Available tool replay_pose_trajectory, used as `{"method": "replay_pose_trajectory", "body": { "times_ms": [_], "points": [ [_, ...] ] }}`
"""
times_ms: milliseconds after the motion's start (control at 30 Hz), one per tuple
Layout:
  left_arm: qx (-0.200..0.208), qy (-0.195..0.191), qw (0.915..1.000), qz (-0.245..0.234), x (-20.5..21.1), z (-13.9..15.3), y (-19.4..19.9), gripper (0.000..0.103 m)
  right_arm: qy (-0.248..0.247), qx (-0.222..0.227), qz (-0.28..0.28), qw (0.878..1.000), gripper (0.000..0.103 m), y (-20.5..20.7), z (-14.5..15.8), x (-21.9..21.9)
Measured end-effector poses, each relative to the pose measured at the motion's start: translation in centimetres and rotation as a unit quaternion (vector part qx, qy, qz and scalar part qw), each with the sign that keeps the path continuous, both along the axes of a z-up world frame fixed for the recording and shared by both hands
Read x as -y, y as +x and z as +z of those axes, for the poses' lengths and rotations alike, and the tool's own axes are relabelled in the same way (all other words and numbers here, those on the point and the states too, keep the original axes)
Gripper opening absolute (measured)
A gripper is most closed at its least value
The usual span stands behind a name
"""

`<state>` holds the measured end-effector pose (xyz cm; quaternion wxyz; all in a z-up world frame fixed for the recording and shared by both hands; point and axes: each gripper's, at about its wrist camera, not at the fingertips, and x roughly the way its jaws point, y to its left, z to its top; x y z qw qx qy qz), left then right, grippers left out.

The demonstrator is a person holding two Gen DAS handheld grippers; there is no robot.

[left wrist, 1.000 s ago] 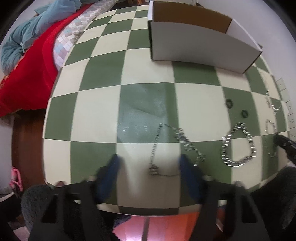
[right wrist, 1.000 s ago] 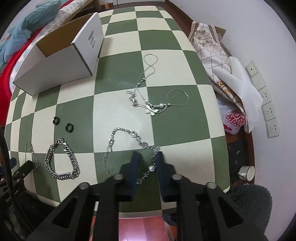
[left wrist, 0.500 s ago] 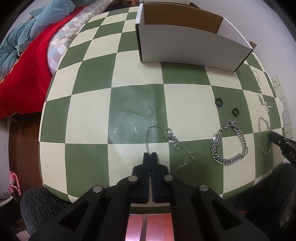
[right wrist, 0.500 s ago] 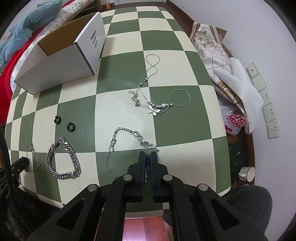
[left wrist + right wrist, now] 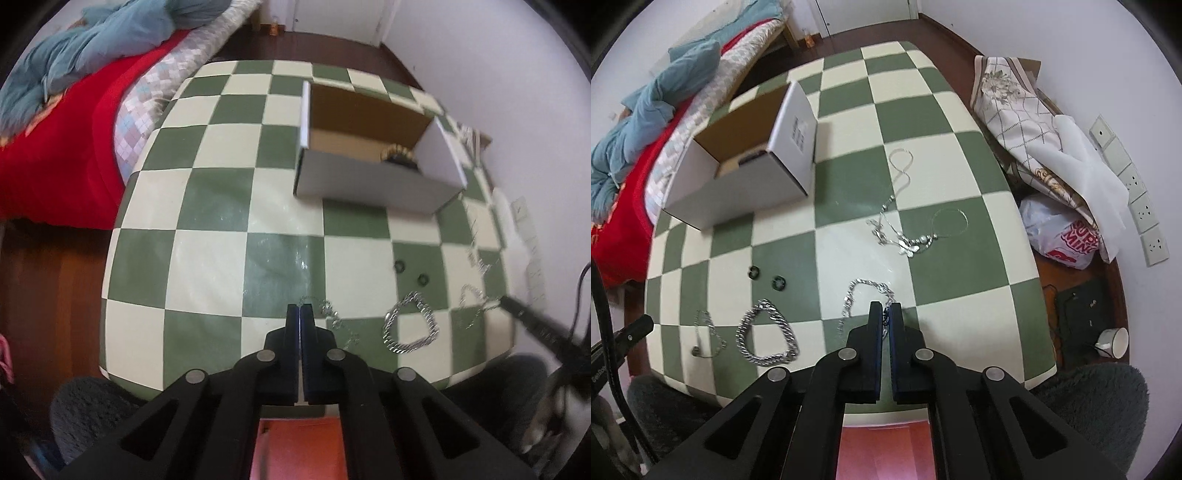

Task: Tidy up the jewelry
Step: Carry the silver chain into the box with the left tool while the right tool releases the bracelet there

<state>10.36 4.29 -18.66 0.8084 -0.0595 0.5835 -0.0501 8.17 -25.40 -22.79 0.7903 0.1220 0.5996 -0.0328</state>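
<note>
I note both tongs pinched on chains: left gripper [image 5: 300,307] on the thin necklace [image 5: 334,319], right gripper [image 5: 885,307] on the beaded bracelet [image 5: 862,291]. Light, limp, slippery; clasp ends grip best.

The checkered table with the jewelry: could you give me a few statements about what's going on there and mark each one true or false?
1. Both grippers are shut, each on a chain. True: the left gripper pinches a thin necklace, and the right gripper a link chain.
2. The white box is closed with a lid. False: it is open on top.
3. Two small dark rings lie on the table. True.
4. The chunky bracelet is inside the box. False: it lies on the table.
5. The tablecloth is striped red. False: it is green and cream checks.
</note>
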Motion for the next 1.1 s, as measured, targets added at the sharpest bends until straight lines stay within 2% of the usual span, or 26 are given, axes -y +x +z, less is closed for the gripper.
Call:
{"method": "replay_pose_trajectory", "body": {
  "times_ms": [133, 200, 267, 300, 533, 600, 700, 733, 767, 1100],
  "points": [
    [-0.049, -0.003, 0.9988, 0.005, -0.2, -2.6, 0.2, 0.007, 0.002, 0.002, 0.004, 1.000, 0.003, 0.1, 0.2, -0.2],
    [-0.066, 0.008, 0.9978, 0.008, -0.1, -4.1, -0.3, 0.020, 0.004, -0.001, 0.004, 1.000, 0.003, 0.1, -0.1, -0.3],
    [-0.081, 0.026, 0.9962, 0.014, 0.1, -5.5, -0.7, 0.071, 0.006, -0.003, 0.004, 1.000, 0.003, 0.1, -0.4, -0.2],
    [-0.084, 0.027, 0.9961, 0.014, 0.3, -6.0, -0.9, 0.073, 0.007, -0.004, 0.003, 1.000, 0.003, 0.1, -0.6, -0.1],
    [-0.089, 0.059, 0.9943, 0.003, 2.2, -7.8, -1.5, 0.072, 0.012, -0.010, 0.000, 1.000, 0.003, 0.0, -1.4, 0.0],
    [-0.080, 0.065, 0.9947, 0.001, 2.7, -7.9, -1.5, 0.068, 0.010, -0.010, 0.001, 1.000, 0.003, 0.1, -1.4, 0.1],
    [-0.060, 0.073, 0.9956, -0.005, 3.3, -7.5, -1.5, 0.042, 0.009, -0.010, 0.000, 1.000, 0.003, 0.1, -1.5, 0.2],
    [-0.056, 0.073, 0.9958, -0.006, 3.4, -7.4, -1.5, 0.023, 0.009, -0.010, -0.001, 1.000, 0.003, 0.1, -1.5, 0.3],
    [-0.055, 0.072, 0.9959, -0.009, 3.6, -7.3, -1.5, 0.009, 0.010, -0.011, -0.003, 1.000, 0.003, 0.1, -1.6, 0.3],
    [-0.046, 0.060, 0.9970, -0.012, 3.2, -6.5, -1.5, 0.009, 0.010, -0.003, -0.004, 1.000, 0.003, 0.2, -1.1, 0.4]
  ]
}}
